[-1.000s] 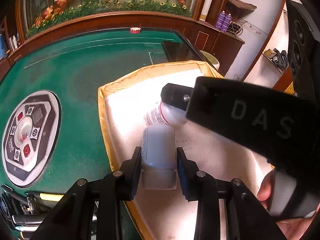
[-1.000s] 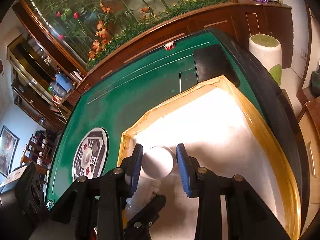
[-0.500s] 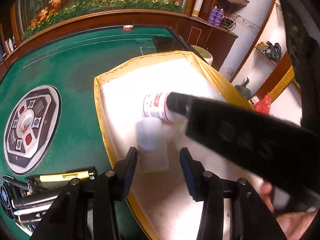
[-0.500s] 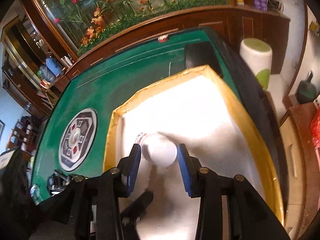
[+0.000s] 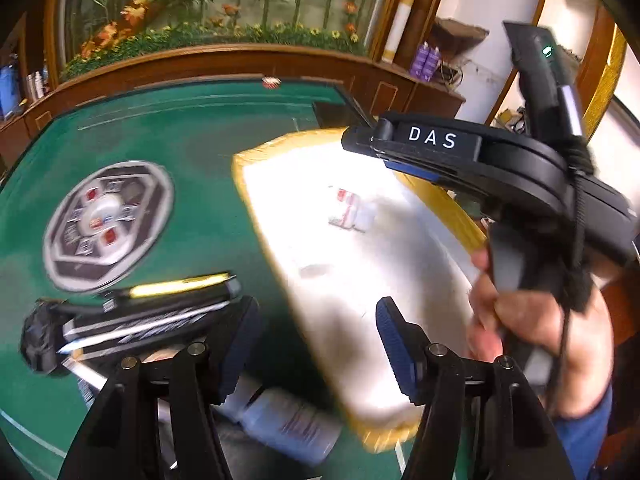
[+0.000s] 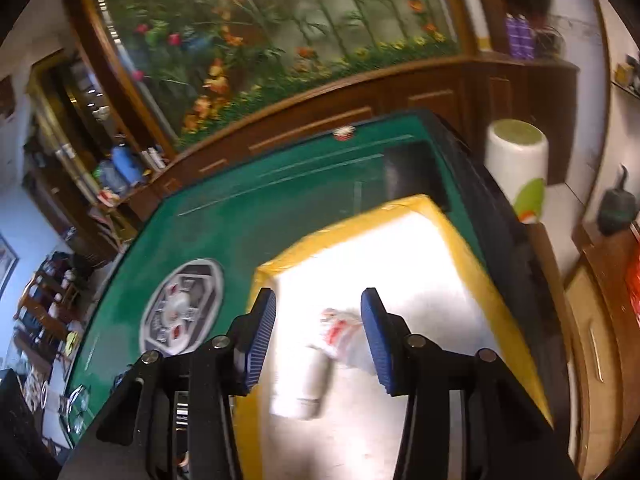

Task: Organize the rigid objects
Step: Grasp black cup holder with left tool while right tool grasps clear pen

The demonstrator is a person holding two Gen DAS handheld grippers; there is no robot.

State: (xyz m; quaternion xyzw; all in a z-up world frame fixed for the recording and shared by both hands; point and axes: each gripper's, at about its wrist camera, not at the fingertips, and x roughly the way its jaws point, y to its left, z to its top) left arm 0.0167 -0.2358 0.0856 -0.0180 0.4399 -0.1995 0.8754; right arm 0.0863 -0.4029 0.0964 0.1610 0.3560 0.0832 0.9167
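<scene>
Green felt table (image 5: 192, 148) carries a yellow-rimmed white tray (image 6: 472, 280) with two white plastic bottles (image 6: 308, 380) lying inside, released. Both the left gripper (image 5: 316, 344) and right gripper (image 6: 318, 340), jaws just widened, hold nothing. Pens (image 5: 176, 286) and another bottle (image 5: 288, 420) remain outside, near left.

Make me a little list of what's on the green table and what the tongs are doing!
table: green felt table
tray: white tray with yellow rim
in tray: two white plastic bottles, lying down, one with a red label
left tongs: open, empty, just widened
right tongs: open above the bottles, just widened
beside tray: dark pens, another white bottle
</scene>
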